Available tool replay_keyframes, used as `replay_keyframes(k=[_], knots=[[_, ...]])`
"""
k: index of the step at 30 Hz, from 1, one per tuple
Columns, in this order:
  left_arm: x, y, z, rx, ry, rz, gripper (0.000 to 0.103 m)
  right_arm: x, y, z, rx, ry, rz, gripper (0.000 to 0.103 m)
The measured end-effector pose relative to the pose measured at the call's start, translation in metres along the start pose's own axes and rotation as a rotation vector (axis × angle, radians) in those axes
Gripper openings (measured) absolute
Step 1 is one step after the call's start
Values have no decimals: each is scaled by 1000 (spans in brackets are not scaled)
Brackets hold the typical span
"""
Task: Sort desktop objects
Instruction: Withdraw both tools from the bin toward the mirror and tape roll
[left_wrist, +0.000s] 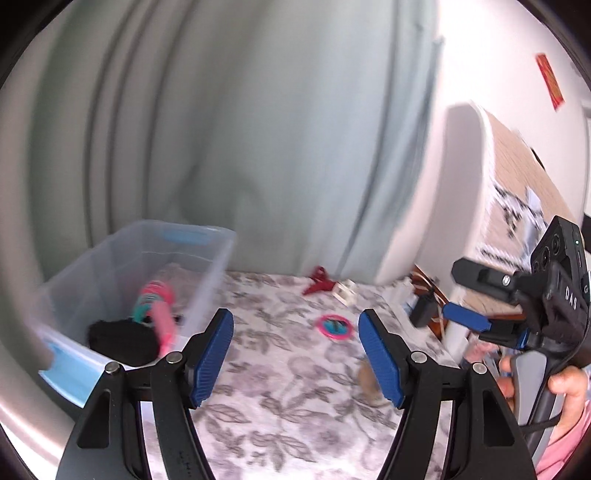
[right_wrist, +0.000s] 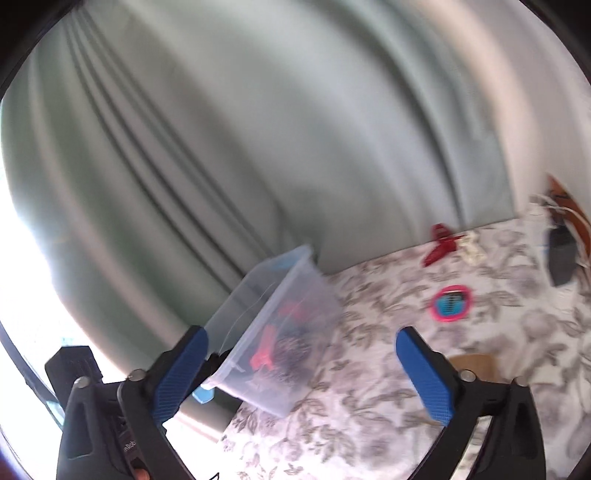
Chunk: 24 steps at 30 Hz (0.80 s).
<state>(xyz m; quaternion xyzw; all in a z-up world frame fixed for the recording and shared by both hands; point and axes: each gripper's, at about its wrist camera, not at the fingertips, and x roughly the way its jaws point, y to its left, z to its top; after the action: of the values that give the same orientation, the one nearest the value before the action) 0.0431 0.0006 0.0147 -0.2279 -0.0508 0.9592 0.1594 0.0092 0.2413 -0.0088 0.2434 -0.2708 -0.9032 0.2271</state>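
Left wrist view: the left tool (left_wrist: 295, 350) is held with its jaws wide apart, nothing between them, above the flower-patterned counter (left_wrist: 280, 417). A clear bin (left_wrist: 110, 273) is seen just left, holding pink and black items. Ahead lies a pink ring (left_wrist: 334, 326); farther back, a red clip (left_wrist: 317, 282). Right, the right tool (right_wrist: 301, 373) is spread too, nothing gripped.

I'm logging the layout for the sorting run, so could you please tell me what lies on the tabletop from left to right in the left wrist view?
Clear plastic bin → red clip → round pink-rimmed item → small white piece → black adapter → the other hand's tongs.
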Motion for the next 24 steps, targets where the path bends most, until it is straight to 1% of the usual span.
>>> replay_keyframes(k=[5, 6, 8, 10, 12, 15, 18, 21, 24], knots=[[16, -32, -9, 54, 64, -54, 71, -36, -39, -6, 81, -56, -40, 103], [19, -37, -11, 64, 74, -63, 71, -41, -45, -7, 88, -58, -51, 103], [23, -44, -15, 72, 90, -82, 71, -48, -55, -12, 96, -43, -100, 103], [28, -49, -19, 69, 108, -102, 71, -55, -66, -13, 99, 3, -133, 103], [33, -50, -24, 57, 127, -122, 71, -47, -74, -21, 100, 73, -159, 103], [44, -51, -30, 36, 154, -115, 71, -32, -83, -35, 89, 163, -170, 103], [53, -48, -36, 15, 183, -101, 71, -18, -90, -50, 74, 208, -221, 103], [63, -45, -41, -1, 216, -109, 71, -7, -96, -58, 49, 252, -264, 103], [74, -45, -44, 2, 250, -117, 71, 2, -102, -63, 60, 274, -269, 100]])
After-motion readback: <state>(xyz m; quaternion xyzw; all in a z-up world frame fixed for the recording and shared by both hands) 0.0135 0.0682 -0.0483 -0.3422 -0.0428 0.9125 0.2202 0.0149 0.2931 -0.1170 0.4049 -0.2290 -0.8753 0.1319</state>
